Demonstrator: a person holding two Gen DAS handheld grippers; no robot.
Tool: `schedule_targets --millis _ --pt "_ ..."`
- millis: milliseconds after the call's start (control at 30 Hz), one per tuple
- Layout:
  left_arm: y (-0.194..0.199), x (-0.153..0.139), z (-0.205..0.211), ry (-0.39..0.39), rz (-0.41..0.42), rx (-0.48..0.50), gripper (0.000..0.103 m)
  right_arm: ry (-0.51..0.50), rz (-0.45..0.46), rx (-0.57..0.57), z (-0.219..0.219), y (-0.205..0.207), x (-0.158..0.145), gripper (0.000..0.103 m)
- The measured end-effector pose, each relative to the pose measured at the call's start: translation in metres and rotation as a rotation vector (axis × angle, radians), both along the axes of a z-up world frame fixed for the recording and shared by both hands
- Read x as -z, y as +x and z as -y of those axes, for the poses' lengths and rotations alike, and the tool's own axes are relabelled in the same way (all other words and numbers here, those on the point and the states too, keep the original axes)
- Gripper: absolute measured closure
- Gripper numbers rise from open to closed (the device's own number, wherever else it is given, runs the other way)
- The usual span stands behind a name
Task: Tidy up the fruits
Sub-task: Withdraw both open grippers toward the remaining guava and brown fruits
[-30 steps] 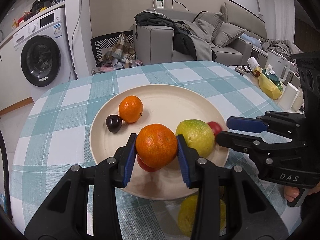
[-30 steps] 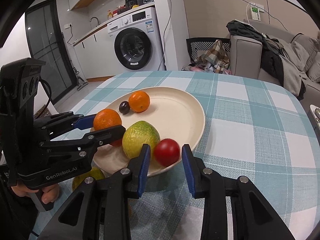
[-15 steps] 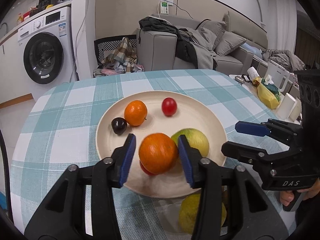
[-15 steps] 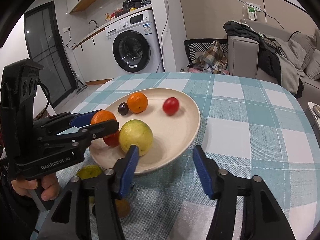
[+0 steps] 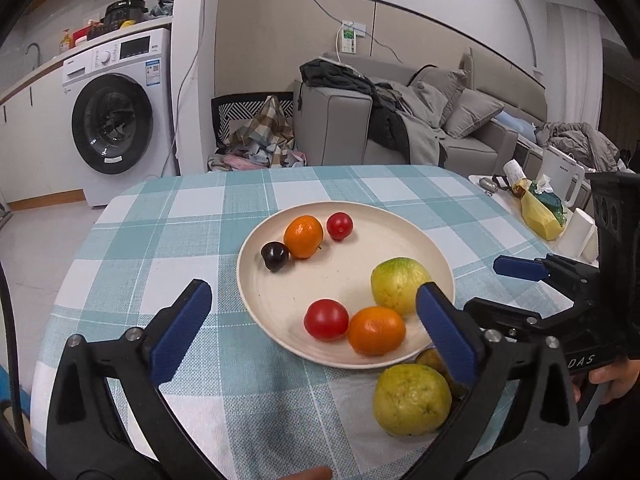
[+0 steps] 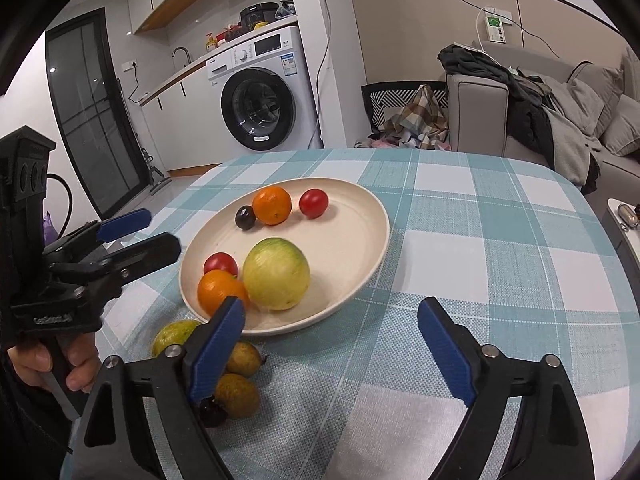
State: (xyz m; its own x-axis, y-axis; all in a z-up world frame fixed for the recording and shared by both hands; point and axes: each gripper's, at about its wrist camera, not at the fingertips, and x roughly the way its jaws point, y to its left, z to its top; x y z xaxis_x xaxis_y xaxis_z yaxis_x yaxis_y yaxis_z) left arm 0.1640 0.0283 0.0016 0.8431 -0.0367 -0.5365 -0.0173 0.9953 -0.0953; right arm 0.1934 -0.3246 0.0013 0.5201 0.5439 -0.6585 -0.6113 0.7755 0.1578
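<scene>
A cream plate point(image 5: 340, 272) on the checked tablecloth holds a large orange point(image 5: 376, 330), a red tomato point(image 5: 326, 319) and a green-yellow fruit point(image 5: 398, 286) near its front. A small orange point(image 6: 272, 205), a second tomato point(image 6: 313, 203) and a dark plum point(image 6: 245, 217) lie at its far side. My left gripper point(image 5: 312, 294) hangs before the plate's left front, its jaws opening with nothing gripped. My right gripper point(image 6: 332, 308) stands before the plate's front, jaws also opening and empty. Each gripper shows in the other's view, the left gripper point(image 6: 158, 230) and the right gripper point(image 5: 490, 286).
On the cloth in front of the plate lie a green fruit point(image 5: 412, 400), two small brown fruits point(image 6: 242, 358) and a dark one point(image 6: 212, 410). A side table with a kettle point(image 5: 560, 176) and a yellow bag point(image 5: 540, 216) stands right. A washing machine point(image 5: 116, 116) and sofa are behind.
The left gripper let go of the large orange, which now lies on the plate, and drew back. The right gripper released the tomato, which rolled to the plate's far side. Both opened wide.
</scene>
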Motion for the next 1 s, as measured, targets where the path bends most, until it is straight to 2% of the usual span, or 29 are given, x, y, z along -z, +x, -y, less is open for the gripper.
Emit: schedule_targets --millis 67,133,433,600,767,1000 --pt "-0.006 -0.001 0.001 0.007 0.0 -0.001 0.001 0.0 0.011 0.011 0.001 -0.002 -0.001 0.001" --pt "-0.013 -0.001 0.004 0.013 0.0 0.008 0.001 -0.005 0.021 0.015 0.003 -0.004 -0.002 0.0" --pt "-0.036 0.002 0.019 0.043 -0.027 0.042 0.001 -0.025 0.016 -0.008 0.007 -0.012 -0.001 0.0" --pt "-0.042 0.01 0.019 0.018 -0.067 0.066 0.001 -0.045 0.027 -0.049 0.005 -0.021 -0.003 0.0" --pt "-0.046 0.014 0.023 0.038 -0.085 0.078 0.001 -0.064 0.012 -0.081 0.002 -0.025 0.0 0.0" --pt "-0.044 0.024 0.021 0.006 -0.121 0.09 0.001 -0.092 -0.005 -0.128 -0.001 -0.03 0.005 0.0"
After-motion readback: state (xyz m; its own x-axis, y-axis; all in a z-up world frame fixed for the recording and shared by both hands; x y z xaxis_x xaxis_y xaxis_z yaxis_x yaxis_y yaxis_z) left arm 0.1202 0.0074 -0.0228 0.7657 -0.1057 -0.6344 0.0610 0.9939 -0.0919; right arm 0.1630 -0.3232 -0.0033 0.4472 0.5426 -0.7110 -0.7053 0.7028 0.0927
